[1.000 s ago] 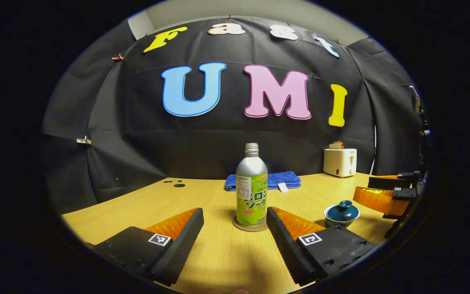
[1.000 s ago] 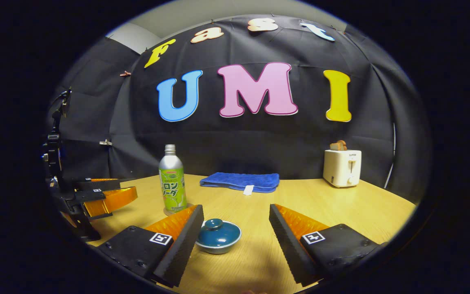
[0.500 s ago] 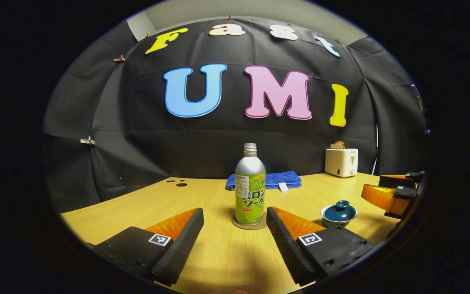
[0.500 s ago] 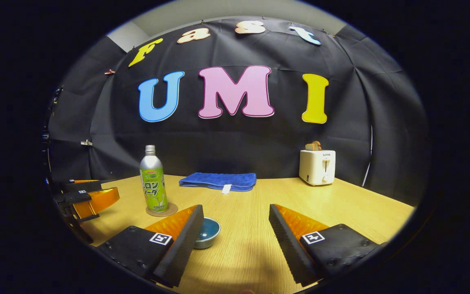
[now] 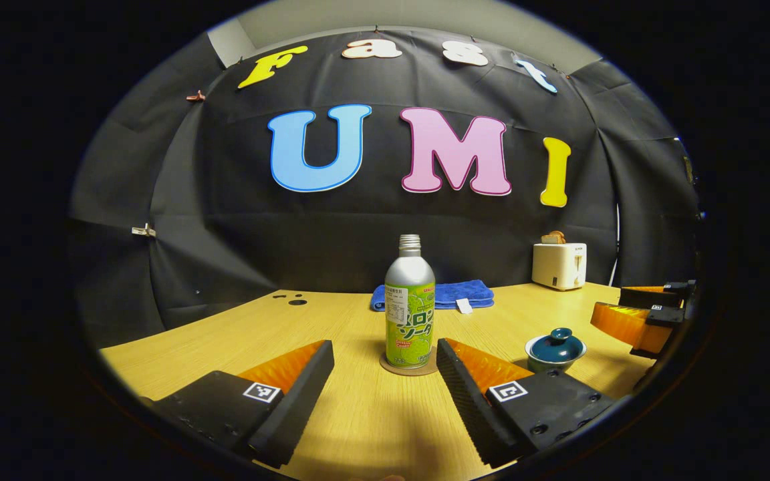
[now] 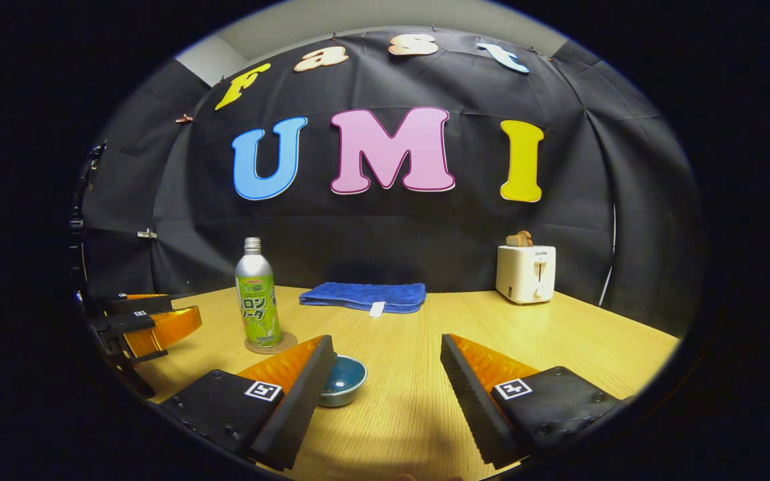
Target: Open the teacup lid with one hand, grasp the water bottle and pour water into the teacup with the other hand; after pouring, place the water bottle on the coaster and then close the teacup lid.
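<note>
The silver and green water bottle (image 5: 410, 308) stands upright on a round brown coaster (image 5: 408, 368), straight ahead of my left gripper (image 5: 383, 347), which is open and holds nothing. To the right sits the teal teacup (image 5: 555, 349) with its knobbed lid on. Beyond it, near the edge, the right gripper (image 5: 646, 317) hovers. In the right gripper view, the teacup (image 6: 345, 381) is half hidden behind the left finger of my open right gripper (image 6: 386, 341). The bottle (image 6: 258, 310) and the left gripper (image 6: 151, 324) are off to the left.
A folded blue towel (image 5: 438, 294) lies at the back of the wooden table (image 5: 238, 334). A white toaster (image 6: 525, 272) with bread in it stands at the back right. Bare tabletop stretches to the right of the teacup in the right gripper view.
The right gripper swung to the right, so the teacup slid from between its fingers to behind its left finger. The left gripper drew back a little from the bottle.
</note>
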The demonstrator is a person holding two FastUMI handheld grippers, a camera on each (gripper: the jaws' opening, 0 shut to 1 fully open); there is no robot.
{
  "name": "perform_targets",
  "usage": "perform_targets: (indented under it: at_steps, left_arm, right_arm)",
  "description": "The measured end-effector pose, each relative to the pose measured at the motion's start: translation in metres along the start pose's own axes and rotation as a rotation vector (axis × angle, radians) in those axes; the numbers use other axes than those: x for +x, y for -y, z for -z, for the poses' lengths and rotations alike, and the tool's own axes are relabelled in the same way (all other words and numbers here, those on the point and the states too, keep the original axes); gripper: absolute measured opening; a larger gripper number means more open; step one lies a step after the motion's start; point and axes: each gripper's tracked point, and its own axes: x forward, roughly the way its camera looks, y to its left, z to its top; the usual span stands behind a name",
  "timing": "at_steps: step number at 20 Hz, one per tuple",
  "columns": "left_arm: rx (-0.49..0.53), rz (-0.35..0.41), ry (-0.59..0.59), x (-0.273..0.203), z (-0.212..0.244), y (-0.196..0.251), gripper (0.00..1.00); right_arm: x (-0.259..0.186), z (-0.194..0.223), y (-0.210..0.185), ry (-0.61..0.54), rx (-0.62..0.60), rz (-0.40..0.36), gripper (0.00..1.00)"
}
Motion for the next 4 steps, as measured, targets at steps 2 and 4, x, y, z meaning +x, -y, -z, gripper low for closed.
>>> perform_targets:
  at_steps: [2, 4]
  left_arm:
    - [0.000, 0.000, 0.000, -0.0002, -0.0004, 0.0004, 0.97]
    - [0.000, 0.000, 0.000, -0.0004, -0.0004, 0.0001, 0.97]
  right_arm:
    - [-0.0003, 0.0006, 0.0003, 0.000, 0.000, 0.000, 0.99]
    - [0.0003, 0.0004, 0.0003, 0.000, 0.000, -0.001, 0.99]
